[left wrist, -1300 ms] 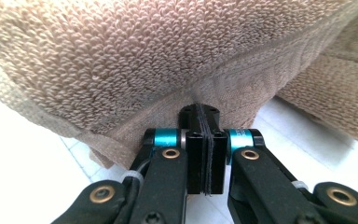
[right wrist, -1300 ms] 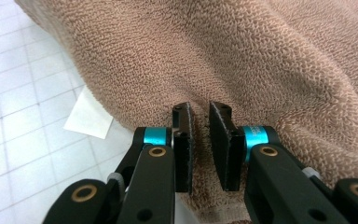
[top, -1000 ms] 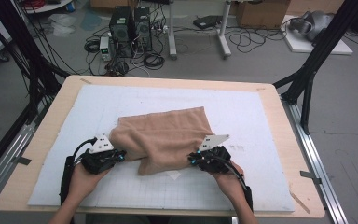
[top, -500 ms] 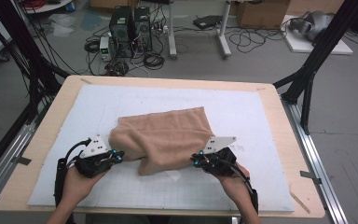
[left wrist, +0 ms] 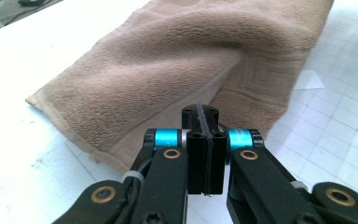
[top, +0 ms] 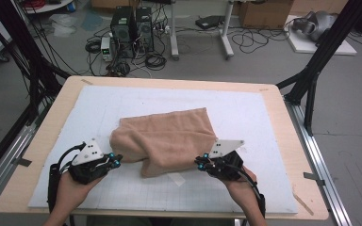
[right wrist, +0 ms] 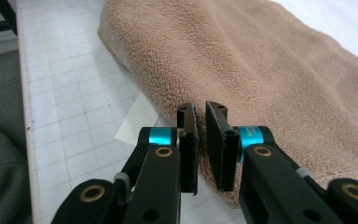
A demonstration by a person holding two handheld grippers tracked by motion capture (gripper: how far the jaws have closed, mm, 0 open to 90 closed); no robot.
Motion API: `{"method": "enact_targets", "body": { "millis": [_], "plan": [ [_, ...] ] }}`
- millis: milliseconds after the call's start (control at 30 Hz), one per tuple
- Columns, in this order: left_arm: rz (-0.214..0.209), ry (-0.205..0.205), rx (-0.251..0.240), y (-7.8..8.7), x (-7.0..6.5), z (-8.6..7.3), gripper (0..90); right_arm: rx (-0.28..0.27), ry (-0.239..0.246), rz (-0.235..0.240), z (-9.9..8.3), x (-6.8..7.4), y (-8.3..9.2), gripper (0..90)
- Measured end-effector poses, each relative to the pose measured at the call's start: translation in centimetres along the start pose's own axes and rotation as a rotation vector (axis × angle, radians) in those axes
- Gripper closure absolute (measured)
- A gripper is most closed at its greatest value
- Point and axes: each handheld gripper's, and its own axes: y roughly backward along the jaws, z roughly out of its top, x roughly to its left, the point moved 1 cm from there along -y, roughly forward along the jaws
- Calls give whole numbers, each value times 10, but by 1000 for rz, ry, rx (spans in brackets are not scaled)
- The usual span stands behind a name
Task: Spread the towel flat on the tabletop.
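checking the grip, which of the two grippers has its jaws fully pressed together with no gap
The left gripper: its pads meet flush. The right gripper shows a narrow slit between its pads.

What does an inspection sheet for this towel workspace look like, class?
Surface: white gridded mat on a wooden table.
Job's things: tan towel, rumpled, mid-mat.
Clutter: small clear slip beside the towel's near edge.
Grippers: left gripper shut at the towel's edge; right gripper nearly shut, thin gap; whether either grips the cloth is unclear.
Cables: tangled floor cables beyond the table.
Surroundings: computer towers, black frame posts, cardboard box.
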Motion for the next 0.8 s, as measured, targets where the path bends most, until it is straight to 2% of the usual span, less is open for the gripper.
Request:
{"method": "enact_targets", "body": {
  "millis": [200,367,467,667,733,800],
  "plan": [
    [1,63,29,-24,21,0,896,19,-64,-5,-5,-21,-13,834],
    [35,75,68,-45,33,-1,896,48,-83,-2,-4,-37,-29,833],
    [37,97,82,-54,41,-2,896,65,-116,-1,-5,-46,-38,832],
    [47,138,93,-69,53,0,895,71,-161,-6,-8,-62,-51,824],
    [43,154,86,-70,54,0,895,66,-173,-7,-8,-63,-51,818],
    [43,148,86,-68,53,0,895,64,-173,-9,-8,-63,-50,804]
  ]
}}
